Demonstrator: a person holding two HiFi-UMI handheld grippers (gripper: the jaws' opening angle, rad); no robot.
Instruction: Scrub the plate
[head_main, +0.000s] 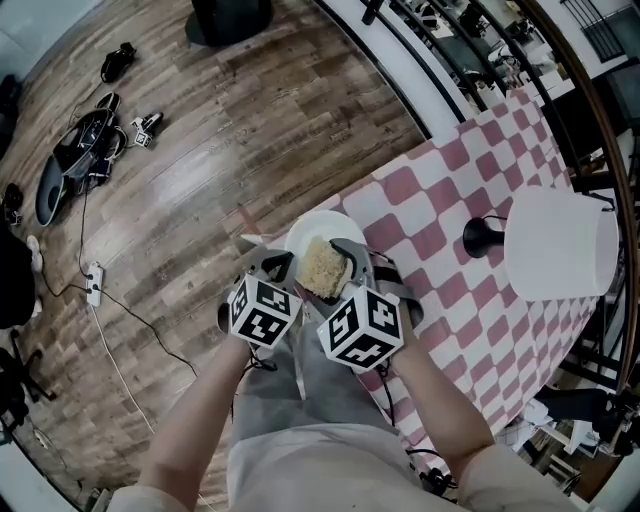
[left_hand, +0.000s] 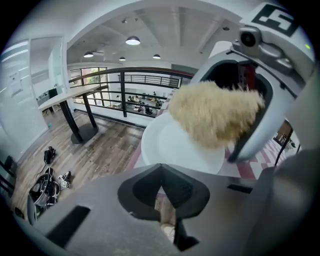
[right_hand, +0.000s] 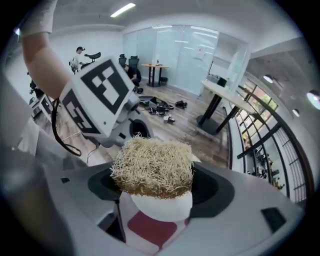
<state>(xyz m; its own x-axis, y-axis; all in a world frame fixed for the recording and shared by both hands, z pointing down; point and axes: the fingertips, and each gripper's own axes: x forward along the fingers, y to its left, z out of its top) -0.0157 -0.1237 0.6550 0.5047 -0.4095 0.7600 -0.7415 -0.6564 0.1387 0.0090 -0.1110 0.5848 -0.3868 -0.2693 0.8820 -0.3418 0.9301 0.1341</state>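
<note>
1. Fingers of my right gripper (right_hand: 156, 184) are pinching a tan, fibrous scrubbing pad (right_hand: 154, 165) from both sides.
2. I am pressing that pad against the upper face of the round white ceramic plate (head_main: 303, 238), near its middle.
3. My left gripper (left_hand: 161, 171) is holding the plate by its near rim, with the fingers pressed together on it.
4. The plate is jutting past the edge of the pink-and-white checkered surface (head_main: 455, 300), partly over the wooden plank floor (head_main: 200, 150). I cannot tell whether it is touching the surface.
5. A lamp (head_main: 560, 245) with a black base and white shade is standing well apart on the surface.
</note>
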